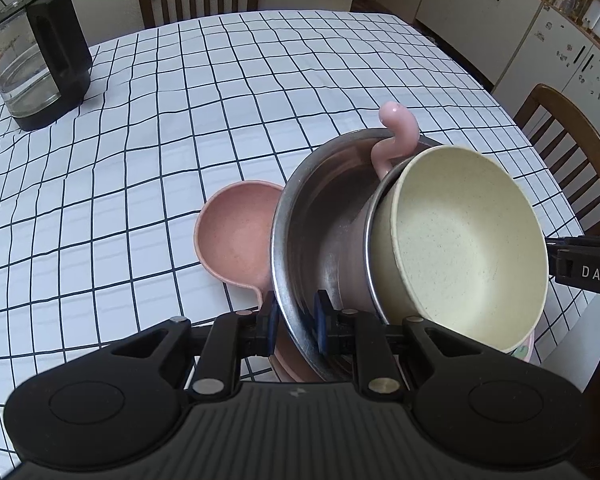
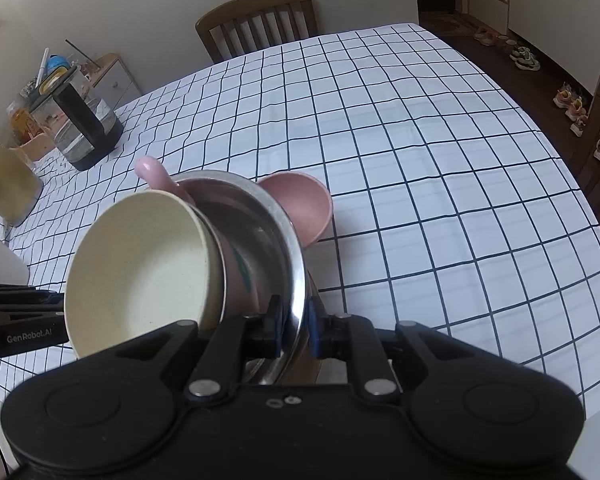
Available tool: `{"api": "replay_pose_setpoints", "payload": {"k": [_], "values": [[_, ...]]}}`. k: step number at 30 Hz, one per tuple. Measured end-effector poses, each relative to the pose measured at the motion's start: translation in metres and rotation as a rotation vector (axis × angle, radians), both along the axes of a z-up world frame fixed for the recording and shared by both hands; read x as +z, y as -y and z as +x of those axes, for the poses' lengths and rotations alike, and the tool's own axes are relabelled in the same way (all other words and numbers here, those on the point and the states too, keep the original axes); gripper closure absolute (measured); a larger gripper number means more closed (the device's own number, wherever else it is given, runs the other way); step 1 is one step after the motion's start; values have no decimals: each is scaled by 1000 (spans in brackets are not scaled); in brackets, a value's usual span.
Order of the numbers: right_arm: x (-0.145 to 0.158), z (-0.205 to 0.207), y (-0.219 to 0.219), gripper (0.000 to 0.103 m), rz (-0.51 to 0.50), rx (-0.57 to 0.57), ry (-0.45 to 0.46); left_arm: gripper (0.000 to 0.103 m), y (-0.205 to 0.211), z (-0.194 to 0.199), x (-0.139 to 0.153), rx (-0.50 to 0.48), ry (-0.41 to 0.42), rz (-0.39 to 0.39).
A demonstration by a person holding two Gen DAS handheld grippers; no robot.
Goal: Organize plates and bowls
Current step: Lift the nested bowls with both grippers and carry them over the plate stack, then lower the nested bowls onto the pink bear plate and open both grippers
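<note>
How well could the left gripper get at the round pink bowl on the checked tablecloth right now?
Probably not yet. The left gripper is shut on the rim of the tilted steel bowl, which carries a cream bowl and partly blocks the pink bowl. It would have to release first.

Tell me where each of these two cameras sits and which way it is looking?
Left wrist view: sits on the left gripper, looking down along its fingers at the shiny steel bowl whose rim they clamp; the right gripper's black tip shows at the right edge.
Right wrist view: sits on the right gripper, looking down at the same bowl's rim; the left gripper shows at the left edge.
Both share the cream speckled bowl, pink dish, checked tablecloth and black-handled glass kettle.
</note>
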State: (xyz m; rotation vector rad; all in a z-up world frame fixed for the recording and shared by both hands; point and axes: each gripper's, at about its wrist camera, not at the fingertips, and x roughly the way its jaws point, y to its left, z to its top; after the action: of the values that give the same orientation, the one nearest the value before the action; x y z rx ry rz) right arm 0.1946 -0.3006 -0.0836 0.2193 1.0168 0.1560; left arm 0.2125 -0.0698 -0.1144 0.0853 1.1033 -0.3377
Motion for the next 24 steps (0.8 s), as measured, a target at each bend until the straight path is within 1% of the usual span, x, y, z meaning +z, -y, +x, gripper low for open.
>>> {"api": "replay_pose_setpoints", "payload": {"k": [3, 6, 9, 12, 16, 24], "values": [[1, -2, 1, 83, -10, 2, 3, 85, -1, -2, 2, 7, 7, -1], [3, -4, 3, 80, -3, -2, 9, 85, 0, -4, 4, 3, 22, 20], [7, -9, 2, 79, -23, 6, 26, 84, -2, -7, 6, 9, 32, 20], [12, -13, 2, 77, -14, 9, 34, 82, -5, -11, 9, 14, 38, 13], [20, -21, 1, 73, -22, 8, 58, 78, -10, -19, 16, 20, 63, 9], [40, -43, -6, 68, -44, 29, 122, 77, -19, -41, 33, 16, 130, 13]]}}
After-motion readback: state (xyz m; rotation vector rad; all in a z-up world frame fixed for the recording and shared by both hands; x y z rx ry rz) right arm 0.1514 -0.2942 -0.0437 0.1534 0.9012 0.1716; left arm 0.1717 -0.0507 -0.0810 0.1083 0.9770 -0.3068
